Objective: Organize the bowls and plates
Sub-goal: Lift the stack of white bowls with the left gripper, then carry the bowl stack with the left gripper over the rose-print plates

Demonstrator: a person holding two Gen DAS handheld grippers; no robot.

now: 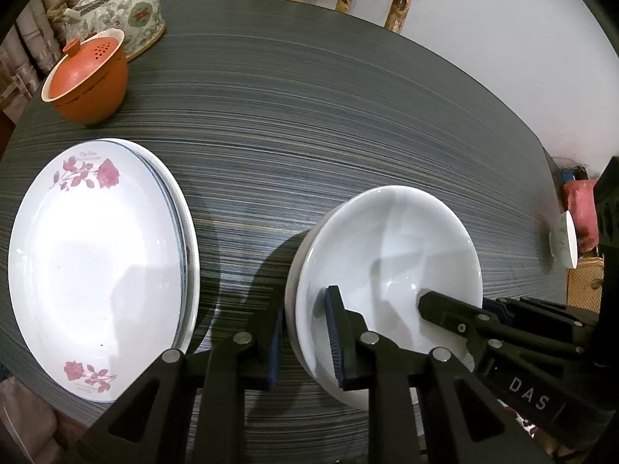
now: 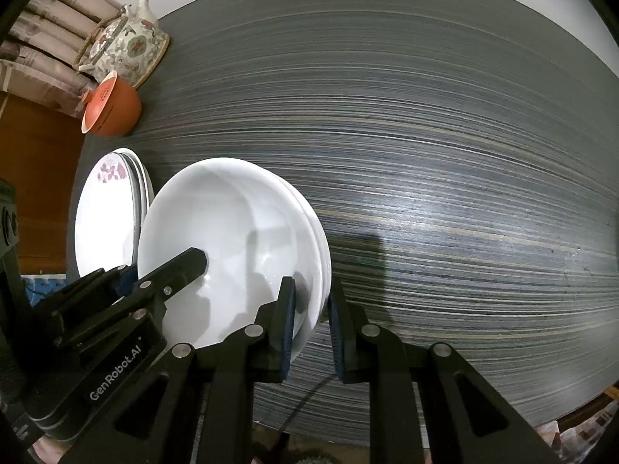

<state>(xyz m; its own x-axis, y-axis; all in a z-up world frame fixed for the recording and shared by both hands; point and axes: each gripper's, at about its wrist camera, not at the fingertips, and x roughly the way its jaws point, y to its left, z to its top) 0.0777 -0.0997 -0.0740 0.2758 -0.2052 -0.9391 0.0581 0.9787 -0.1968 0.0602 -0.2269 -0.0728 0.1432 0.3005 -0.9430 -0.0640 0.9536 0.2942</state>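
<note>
Two stacks of white crockery sit on the dark striped tabletop [image 1: 348, 96]: on the left the rose-patterned plates [image 1: 100, 266], with an orange lidded cup [image 1: 87, 81] and a floral teapot [image 1: 120, 7] beyond them, and to their right the plain white bowls [image 1: 387, 270]. Clamped on the bowls' left rim is the left claw [image 1: 305, 340], one pad inside and one outside. Opposite it, the right claw [image 2: 311, 332] is clamped on the bowls' right rim likewise.
</note>
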